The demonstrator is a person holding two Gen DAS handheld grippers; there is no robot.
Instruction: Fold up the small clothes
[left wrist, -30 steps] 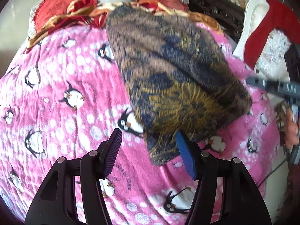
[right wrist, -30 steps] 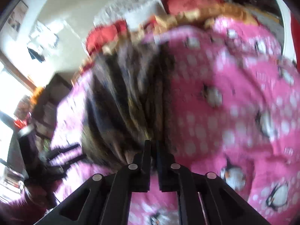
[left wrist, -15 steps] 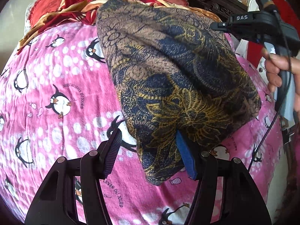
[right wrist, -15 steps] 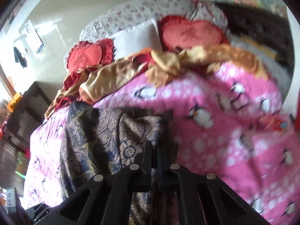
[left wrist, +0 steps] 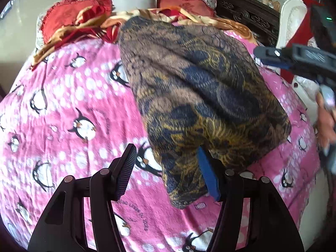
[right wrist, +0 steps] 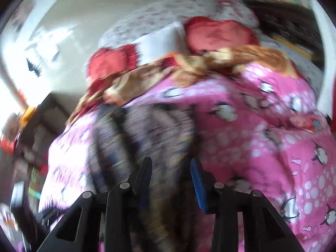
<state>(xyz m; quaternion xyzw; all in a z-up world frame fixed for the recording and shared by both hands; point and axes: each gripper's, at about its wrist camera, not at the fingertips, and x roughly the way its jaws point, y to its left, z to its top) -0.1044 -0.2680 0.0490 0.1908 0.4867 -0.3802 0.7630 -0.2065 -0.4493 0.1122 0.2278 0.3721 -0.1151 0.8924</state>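
Left wrist view: the patterned cloth (left wrist: 199,96) — brown, navy and gold print — lies folded on the pink penguin blanket (left wrist: 69,109), running from upper centre of the frame down to lower centre. Its near corner reaches between the fingers of the left gripper (left wrist: 166,174). The jaws stand well apart; the right-hand blue pad (left wrist: 208,176) sits against the cloth's edge, the left-hand pad is clear of it over bare blanket. No clamp on the fabric.

At the right edge of this view, the right gripper (left wrist: 294,57) hovers over the cloth's far right side, a person's hand (left wrist: 326,124) blurred below it.

Right wrist view, heavily motion-blurred: the right gripper (right wrist: 171,174) at bottom centre, jaws opening, with a clear gap between them. The patterned cloth (right wrist: 147,138) lies in the lower centre of the frame and shows through that gap; the pads do not press on it as far as the blur allows.

Background, upper part of both views: red cushions (left wrist: 69,16) and an orange-gold fabric (left wrist: 84,27) bunched at the blanket's far edge.
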